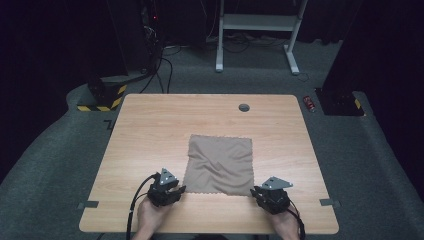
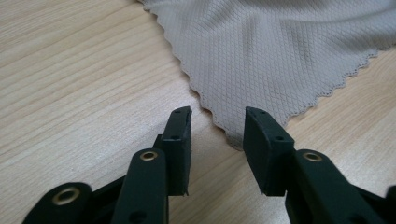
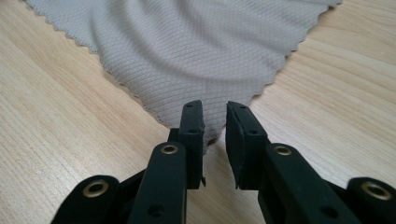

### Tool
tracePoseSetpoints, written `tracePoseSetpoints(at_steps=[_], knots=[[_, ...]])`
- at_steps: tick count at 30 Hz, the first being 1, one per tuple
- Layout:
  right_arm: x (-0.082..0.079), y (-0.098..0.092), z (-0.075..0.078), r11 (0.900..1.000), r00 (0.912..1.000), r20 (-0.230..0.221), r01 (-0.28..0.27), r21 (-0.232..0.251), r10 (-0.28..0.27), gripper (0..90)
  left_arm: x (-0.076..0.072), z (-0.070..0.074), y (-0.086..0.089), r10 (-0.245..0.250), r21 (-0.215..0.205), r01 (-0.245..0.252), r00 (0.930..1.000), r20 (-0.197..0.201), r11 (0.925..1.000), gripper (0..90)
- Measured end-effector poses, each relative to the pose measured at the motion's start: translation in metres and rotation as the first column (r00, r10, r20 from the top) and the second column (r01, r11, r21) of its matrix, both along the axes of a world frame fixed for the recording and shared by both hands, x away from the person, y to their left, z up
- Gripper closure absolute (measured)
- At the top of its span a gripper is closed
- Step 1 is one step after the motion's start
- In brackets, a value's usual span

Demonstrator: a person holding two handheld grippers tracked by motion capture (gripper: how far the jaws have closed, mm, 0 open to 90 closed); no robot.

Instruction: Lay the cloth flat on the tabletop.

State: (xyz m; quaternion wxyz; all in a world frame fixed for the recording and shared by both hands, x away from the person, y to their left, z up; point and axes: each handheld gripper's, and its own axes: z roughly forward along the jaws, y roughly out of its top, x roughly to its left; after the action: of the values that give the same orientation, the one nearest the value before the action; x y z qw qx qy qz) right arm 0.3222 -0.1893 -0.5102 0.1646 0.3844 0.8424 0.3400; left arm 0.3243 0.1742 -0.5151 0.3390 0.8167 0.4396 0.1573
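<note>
A taupe cloth (image 1: 220,164) with a zigzag edge lies slightly rumpled on the wooden table (image 1: 150,125). My left gripper (image 1: 179,190) sits at the cloth's near left corner. In the left gripper view the cloth (image 2: 280,56) reaches with its corner tip between the jaws of the left gripper (image 2: 217,114), which stand apart without touching it. My right gripper (image 1: 256,192) is at the near right corner. In the right gripper view the cloth (image 3: 196,51) ends in a corner lying in the narrow gap of the right gripper (image 3: 215,106), and the pads are not pressing on it.
A round cable hole (image 1: 244,107) sits near the table's far edge. Grey tape marks (image 1: 88,204) (image 1: 329,202) flank the front corners. On the floor beyond stand a white desk frame (image 1: 257,22), a striped base (image 1: 102,97) and a red can (image 1: 309,103).
</note>
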Motion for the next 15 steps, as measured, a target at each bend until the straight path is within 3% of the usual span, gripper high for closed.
tracePoseSetpoints(at_steps=[9, 15], knots=[[-0.0016, 0.0069, -0.0044, 0.999, 0.9997, 0.009, -0.021, -0.043, 0.021, 85.1, -0.0014, -0.0008, 0.0002, -0.019, 0.013, 0.019, 0.9996, 0.022, 0.9997, 77.4], [-0.0043, 0.0078, -0.0042, 0.998, 0.9993, 0.013, -0.033, -0.055, 0.034, 89.0, -0.0021, -0.0004, -0.0018, -0.046, 0.006, 0.046, 0.9989, 0.009, 0.9989, 87.8]])
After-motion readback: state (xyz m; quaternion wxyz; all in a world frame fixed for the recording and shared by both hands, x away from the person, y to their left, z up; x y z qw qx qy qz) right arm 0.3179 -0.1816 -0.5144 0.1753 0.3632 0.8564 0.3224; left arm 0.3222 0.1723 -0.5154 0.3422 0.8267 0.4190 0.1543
